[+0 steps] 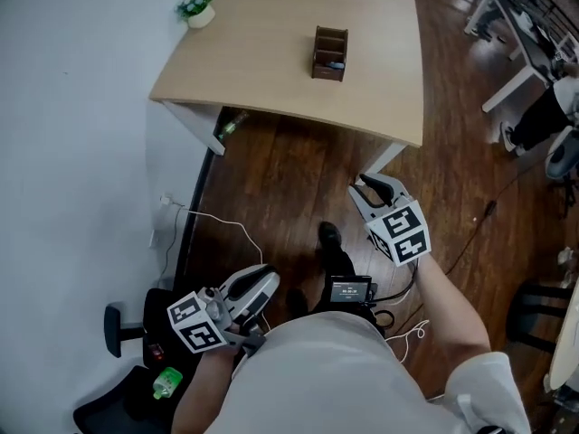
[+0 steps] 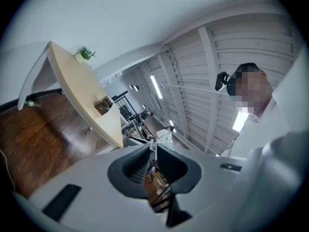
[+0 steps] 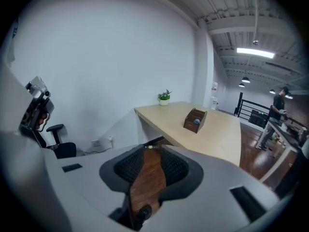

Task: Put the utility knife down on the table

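The knife is not plainly visible; a dark thing in the wooden box [image 1: 329,52] on the table [image 1: 262,57] may be it. Probably light, stiff and slick, so grip the handle. The left tool [image 1: 270,280] is closed, the right tool [image 1: 367,184] slightly parted, both empty.

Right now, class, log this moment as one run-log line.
left gripper: shut, empty | right gripper: open, empty | both short of table | wooden holder on table | knife: not seen
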Demonstrator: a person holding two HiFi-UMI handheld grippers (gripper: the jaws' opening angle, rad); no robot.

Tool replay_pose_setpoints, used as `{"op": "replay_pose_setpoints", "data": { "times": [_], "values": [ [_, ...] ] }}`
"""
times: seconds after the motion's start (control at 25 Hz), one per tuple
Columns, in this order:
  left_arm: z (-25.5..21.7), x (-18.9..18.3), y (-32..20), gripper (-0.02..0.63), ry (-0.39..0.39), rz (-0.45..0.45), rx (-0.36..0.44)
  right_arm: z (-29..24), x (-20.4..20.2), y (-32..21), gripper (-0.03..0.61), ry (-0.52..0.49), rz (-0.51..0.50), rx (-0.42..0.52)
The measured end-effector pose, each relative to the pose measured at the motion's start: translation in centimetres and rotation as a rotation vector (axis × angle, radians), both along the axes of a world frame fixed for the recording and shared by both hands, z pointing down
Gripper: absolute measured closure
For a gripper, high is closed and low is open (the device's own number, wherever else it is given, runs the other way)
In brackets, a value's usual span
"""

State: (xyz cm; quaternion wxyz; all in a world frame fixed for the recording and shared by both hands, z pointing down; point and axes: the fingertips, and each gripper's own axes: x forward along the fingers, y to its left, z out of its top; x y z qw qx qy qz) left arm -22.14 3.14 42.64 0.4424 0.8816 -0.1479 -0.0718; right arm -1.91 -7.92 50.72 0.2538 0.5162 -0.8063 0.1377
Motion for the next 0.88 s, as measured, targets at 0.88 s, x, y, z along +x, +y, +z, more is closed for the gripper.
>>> {"op": "replay_pose_setpoints", "data": {
  "times": [0.88],
  "values": [
    [-1.4,3.2,12.9,0.571,0.015,0.187,0.032,-4.5,3.9,26.9,0.471,-0.16,0.316,-0.02]
  ]
}}
